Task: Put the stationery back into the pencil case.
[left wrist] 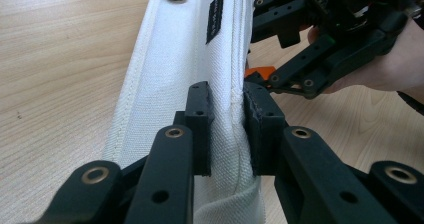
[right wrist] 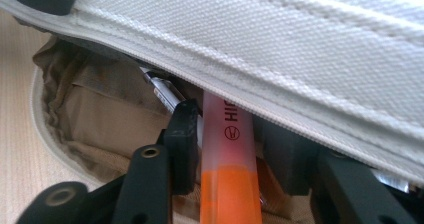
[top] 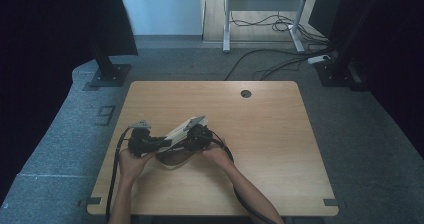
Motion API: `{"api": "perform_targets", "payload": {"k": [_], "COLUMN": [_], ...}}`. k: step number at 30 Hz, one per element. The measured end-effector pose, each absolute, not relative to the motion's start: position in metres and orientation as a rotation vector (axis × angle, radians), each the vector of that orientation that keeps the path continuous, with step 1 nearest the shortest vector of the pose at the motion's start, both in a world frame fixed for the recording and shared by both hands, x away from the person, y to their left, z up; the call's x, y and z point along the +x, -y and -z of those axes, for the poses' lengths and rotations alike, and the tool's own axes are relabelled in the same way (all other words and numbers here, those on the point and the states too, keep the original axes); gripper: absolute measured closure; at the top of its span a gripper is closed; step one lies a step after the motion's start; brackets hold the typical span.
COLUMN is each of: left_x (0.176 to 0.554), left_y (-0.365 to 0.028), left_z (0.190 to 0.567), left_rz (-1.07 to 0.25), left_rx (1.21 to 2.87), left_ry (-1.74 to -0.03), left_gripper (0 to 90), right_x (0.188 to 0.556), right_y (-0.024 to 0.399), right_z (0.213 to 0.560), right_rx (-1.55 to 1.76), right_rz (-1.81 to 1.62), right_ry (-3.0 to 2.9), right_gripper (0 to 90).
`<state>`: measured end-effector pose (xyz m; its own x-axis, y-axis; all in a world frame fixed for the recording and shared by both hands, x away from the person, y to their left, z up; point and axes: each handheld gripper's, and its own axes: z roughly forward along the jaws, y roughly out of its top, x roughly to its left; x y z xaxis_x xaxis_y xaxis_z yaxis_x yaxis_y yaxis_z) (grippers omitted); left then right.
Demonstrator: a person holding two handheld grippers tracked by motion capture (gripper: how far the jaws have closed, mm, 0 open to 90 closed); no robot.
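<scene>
You see a white woven pencil case (left wrist: 175,74) with a small black label (left wrist: 215,18) – tan inside. The highlighter (right wrist: 227,169) is orange with a pale pink cap. Both grippers (top: 170,141) are black – the table (top: 270,134) is light wood.

White pouch flap (right wrist: 280,49) overhangs the highlighter (right wrist: 227,154), narrowing entry.

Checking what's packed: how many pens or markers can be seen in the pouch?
2: an orange highlighter between the right gripper's jaws, and a silver pen beside it, partly under the pouch edge. More may be hidden inside.
</scene>
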<state>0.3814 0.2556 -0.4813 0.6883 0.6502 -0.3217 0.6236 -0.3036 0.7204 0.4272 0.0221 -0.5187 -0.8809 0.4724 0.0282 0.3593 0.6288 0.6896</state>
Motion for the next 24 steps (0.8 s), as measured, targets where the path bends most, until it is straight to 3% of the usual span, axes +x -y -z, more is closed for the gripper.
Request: {"api": "perform_targets", "payload": {"k": [6, 13, 24], "left_x": [0.382, 0.382, 0.382], "left_y": [-0.256, -0.256, -0.256], "left_z": [0.482, 0.482, 0.482], "left_rz": [-0.037, -0.035, -0.032], "left_rx": [2.006, 2.004, 2.004], "left_ry": [-0.98, -0.98, -0.982], "left_gripper": [74.9, 74.9, 74.8], "right_x": [0.423, 0.413, 0.392], "right_y": [-0.014, 0.004, 0.037], "right_z": [0.512, 0.502, 0.506], "right_rx": [0.699, 0.718, 0.774], "right_rz": [-1.098, -1.126, -1.134], "right_ry": [-2.68, -2.664, -2.652], "right_gripper": [50.8, 51.0, 59.8]}}
